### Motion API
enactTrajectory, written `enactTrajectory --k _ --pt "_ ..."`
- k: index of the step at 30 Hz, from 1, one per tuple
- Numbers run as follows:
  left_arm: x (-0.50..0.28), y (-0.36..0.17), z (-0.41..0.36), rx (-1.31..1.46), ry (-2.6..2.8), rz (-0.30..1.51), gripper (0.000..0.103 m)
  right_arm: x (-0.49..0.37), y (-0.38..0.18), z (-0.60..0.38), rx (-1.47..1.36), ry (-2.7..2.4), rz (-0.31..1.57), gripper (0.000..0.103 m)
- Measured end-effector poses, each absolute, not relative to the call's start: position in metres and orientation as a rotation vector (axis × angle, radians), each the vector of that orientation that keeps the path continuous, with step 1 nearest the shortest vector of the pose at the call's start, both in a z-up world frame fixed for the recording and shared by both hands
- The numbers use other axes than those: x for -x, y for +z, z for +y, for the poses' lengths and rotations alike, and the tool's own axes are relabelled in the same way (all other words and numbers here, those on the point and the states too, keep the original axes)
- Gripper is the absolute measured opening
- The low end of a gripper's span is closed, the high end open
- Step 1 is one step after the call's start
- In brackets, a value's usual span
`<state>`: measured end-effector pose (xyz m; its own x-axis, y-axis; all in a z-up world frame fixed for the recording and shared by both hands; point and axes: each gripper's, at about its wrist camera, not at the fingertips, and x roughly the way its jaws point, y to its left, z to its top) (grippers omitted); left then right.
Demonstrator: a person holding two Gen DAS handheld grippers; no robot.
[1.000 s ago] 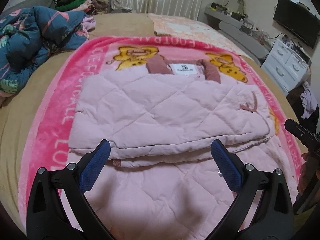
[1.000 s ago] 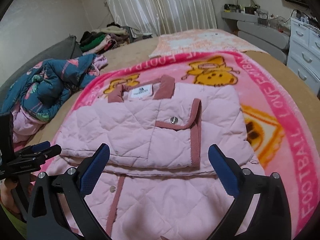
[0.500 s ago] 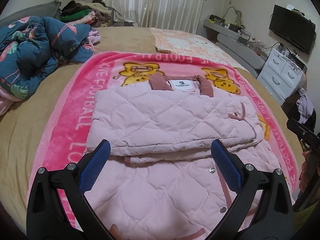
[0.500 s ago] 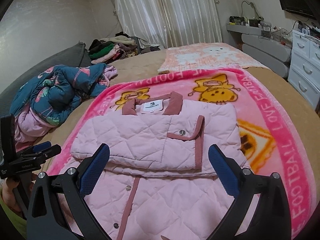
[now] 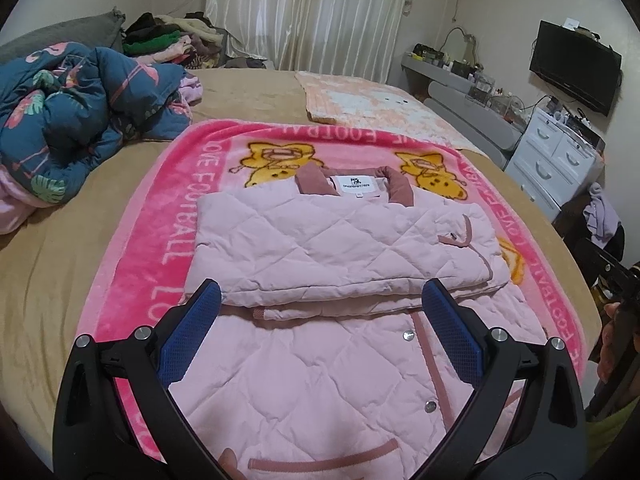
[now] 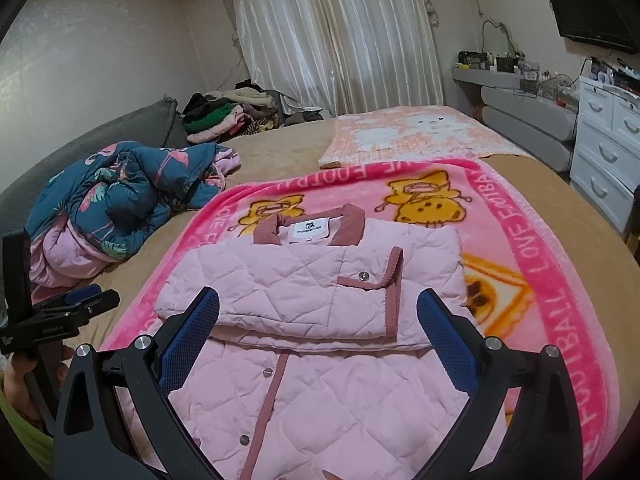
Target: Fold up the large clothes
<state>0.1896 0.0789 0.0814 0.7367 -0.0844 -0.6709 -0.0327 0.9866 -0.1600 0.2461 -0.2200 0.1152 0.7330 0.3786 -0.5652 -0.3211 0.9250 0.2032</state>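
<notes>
The pink quilted jacket (image 5: 344,264) lies flat on the pink blanket (image 5: 160,240) on the bed (image 5: 60,280), collar at 12 o'clock, hem toward you at 6 o'clock; the upper part is already folded. Your left gripper (image 5: 320,332) and right gripper (image 6: 318,330) both hover just above the unfolded lower half, jaws apart and empty. Neither is clearly nearer. The fold edge runs 9 to 3 o'clock, directly ahead of both.
</notes>
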Motion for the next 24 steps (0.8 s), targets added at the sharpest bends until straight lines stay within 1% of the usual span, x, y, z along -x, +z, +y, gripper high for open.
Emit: enactTrajectory --k 24 --pt "-0.141 0.095 0.070 0.160 -0.063 0.708 0.094 -0.192 0.127 -0.227 -0.075 0.397 0.631 0.099"
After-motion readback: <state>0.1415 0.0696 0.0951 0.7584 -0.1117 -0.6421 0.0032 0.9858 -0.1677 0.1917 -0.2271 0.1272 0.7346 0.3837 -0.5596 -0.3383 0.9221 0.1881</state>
